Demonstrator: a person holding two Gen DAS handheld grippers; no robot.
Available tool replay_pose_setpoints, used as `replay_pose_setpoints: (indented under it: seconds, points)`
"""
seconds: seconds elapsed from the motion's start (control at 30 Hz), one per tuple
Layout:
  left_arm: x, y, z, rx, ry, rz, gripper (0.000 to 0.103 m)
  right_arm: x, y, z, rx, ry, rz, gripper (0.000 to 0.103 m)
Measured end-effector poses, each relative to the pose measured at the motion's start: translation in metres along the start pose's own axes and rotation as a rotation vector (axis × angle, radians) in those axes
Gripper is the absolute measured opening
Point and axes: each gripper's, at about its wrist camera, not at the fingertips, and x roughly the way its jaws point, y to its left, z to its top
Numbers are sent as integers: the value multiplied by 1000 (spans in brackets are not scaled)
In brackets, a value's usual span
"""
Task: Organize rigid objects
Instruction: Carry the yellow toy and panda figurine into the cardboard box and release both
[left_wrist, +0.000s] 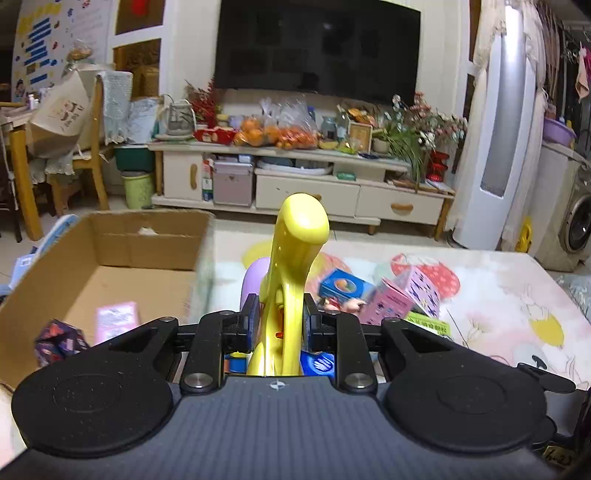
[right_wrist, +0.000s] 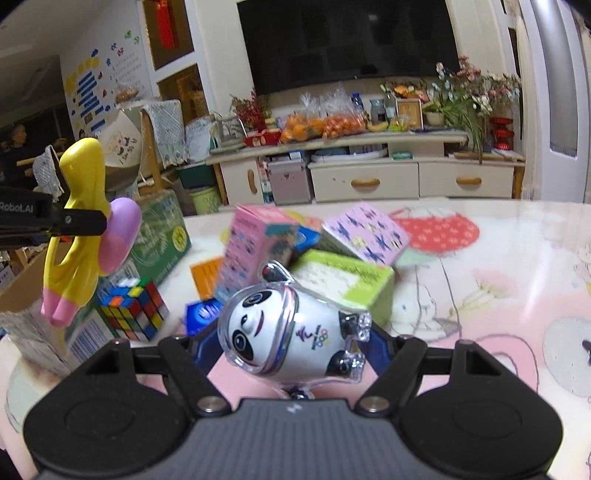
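The yellow toy (left_wrist: 291, 280) is pinched tight in the left hand-held gripper (left_wrist: 280, 325), right between its two fingers, and it sticks up past them, so it is off the tabletop (left_wrist: 498, 295) and ready to be carried. A purple part (right_wrist: 120, 236) hangs on its side. The cardboard box (left_wrist: 110, 258) sits just to the left of this hand-held gripper and is open on top, with a pink box (left_wrist: 116, 319) and a dark patterned box (left_wrist: 59, 341) already inside. I think the yellow toy is going there too, because the box is where the hard things get tidied. The panda toy (right_wrist: 291, 328) lies on its side between the fingers of the right hand-held gripper (right_wrist: 291, 347), which squeeze it so it will not fall. In front of that one are more boxes and a color cube (right_wrist: 133, 308) to its left, waiting on the tabletop.
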Motion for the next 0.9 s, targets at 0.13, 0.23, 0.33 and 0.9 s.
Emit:
replay_pose_setpoints:
  seconds: [0.13,0.23,0.33,0.9]
  points:
    - [-13,22,6,-34,-20,22,26,-6,21,8,-24,-32,32,76]
    - [-21,39,12,-59,-35,48,26,-8,38,14,-41,-50,56,76]
    - [-23,60,15,-97,-31,84,26,-8,55,20,-52,-61,85,76]
    - [-3,133,27,-265,63,205,26,39,178,66,-280,-113,240,76]
